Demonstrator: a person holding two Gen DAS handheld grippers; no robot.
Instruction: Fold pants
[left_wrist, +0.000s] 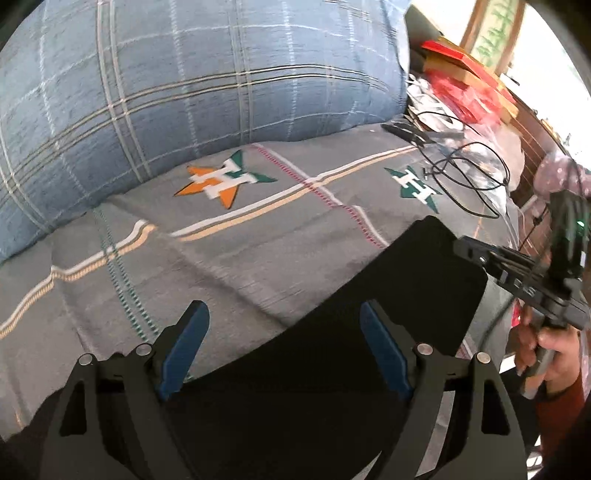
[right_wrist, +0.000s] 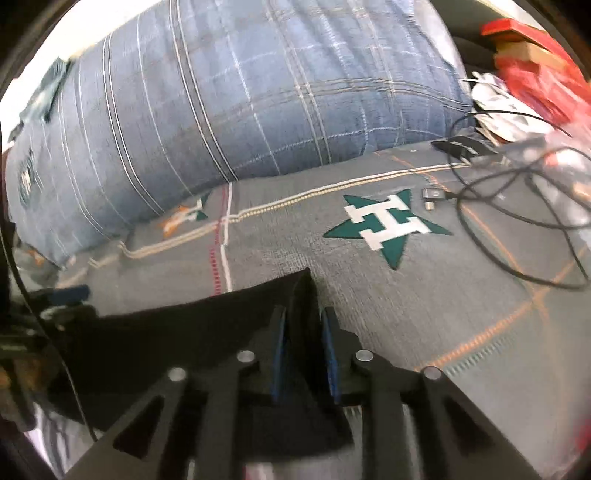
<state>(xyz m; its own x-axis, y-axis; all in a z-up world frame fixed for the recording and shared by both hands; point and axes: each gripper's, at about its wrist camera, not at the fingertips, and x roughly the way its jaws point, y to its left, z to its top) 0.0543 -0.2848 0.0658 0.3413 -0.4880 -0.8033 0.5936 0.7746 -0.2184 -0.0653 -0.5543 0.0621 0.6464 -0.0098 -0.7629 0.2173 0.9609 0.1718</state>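
Up close, black pants (right_wrist: 192, 325) lie flat, corner pinched in right gripper (right_wrist: 303, 328)

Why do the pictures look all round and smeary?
Both views come through a fisheye lens, so the edges curve and the corners go dark. In the left wrist view the red boxes and the right gripper are smeared by motion; bright window light washes out the top right. In the right wrist view the blue plaid pillow and black pants look soft and blurry.
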